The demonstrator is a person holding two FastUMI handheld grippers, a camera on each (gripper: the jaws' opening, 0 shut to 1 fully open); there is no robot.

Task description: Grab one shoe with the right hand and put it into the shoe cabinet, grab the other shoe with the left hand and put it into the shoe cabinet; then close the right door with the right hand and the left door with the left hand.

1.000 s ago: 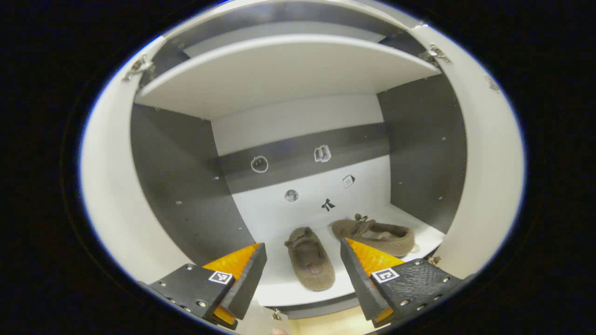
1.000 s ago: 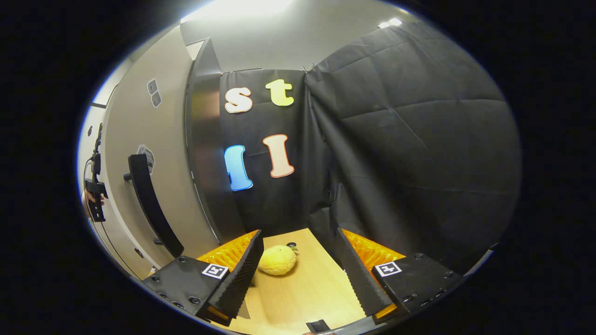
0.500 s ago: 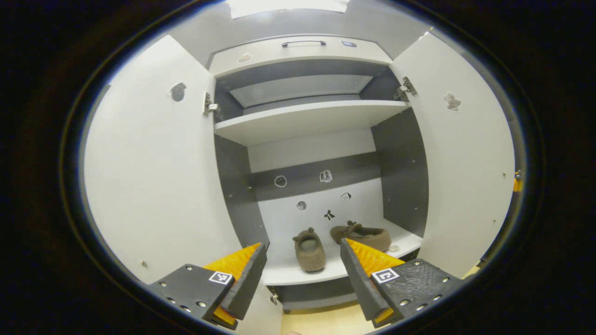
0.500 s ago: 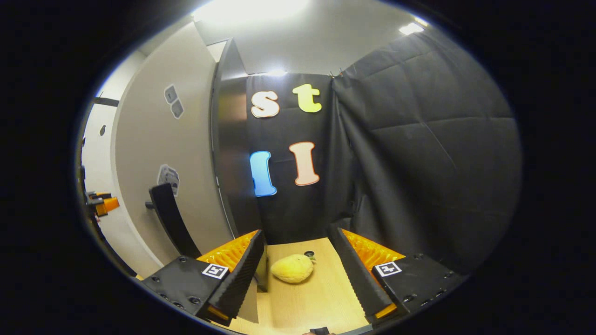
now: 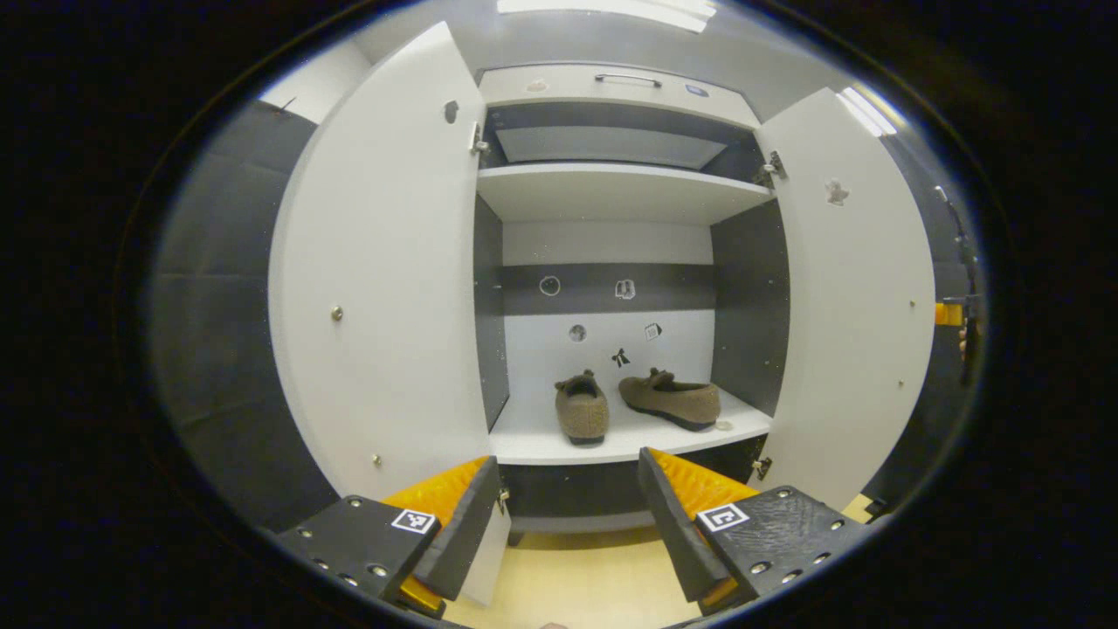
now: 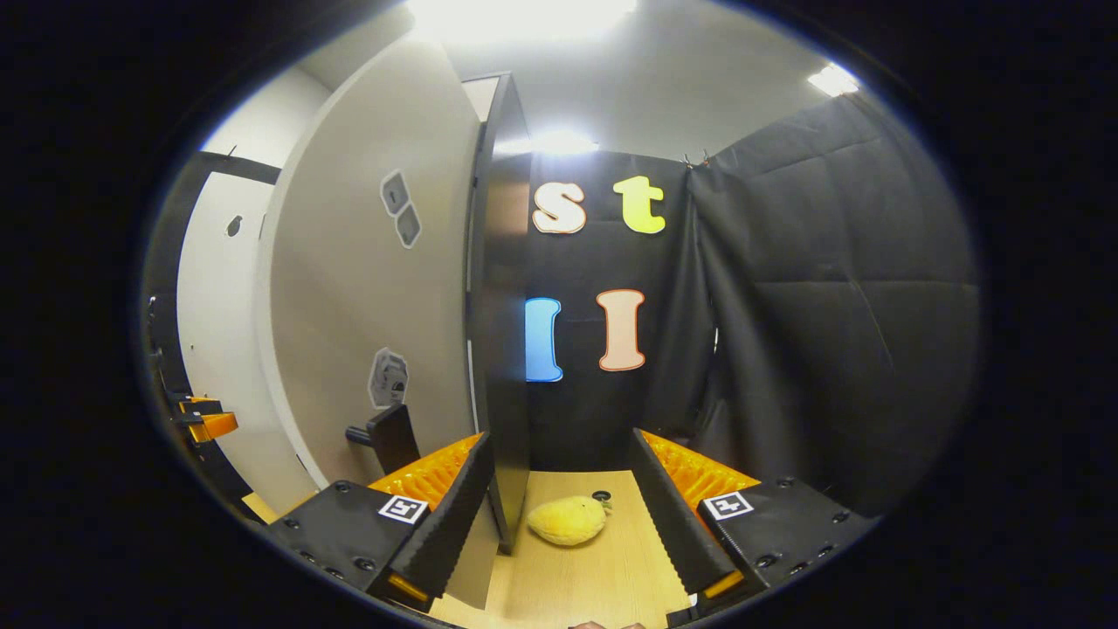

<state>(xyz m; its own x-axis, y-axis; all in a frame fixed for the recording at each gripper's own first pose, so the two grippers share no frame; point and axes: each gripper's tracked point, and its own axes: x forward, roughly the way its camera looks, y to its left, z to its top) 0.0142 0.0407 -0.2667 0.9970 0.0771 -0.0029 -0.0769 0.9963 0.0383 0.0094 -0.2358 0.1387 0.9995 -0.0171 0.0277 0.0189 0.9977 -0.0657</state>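
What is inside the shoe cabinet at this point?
Two brown shoes, one and the other, sit on the lower shelf of the shoe cabinet, both doors open. The upper shelf's top surface is out of sight from below.

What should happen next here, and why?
Probably the right claw should swing in against the outer face of the right door and push it shut. Both shoes already sit on the cabinet's bottom shelf, both doors stand wide open, and both claws are open and empty. The left door would follow.
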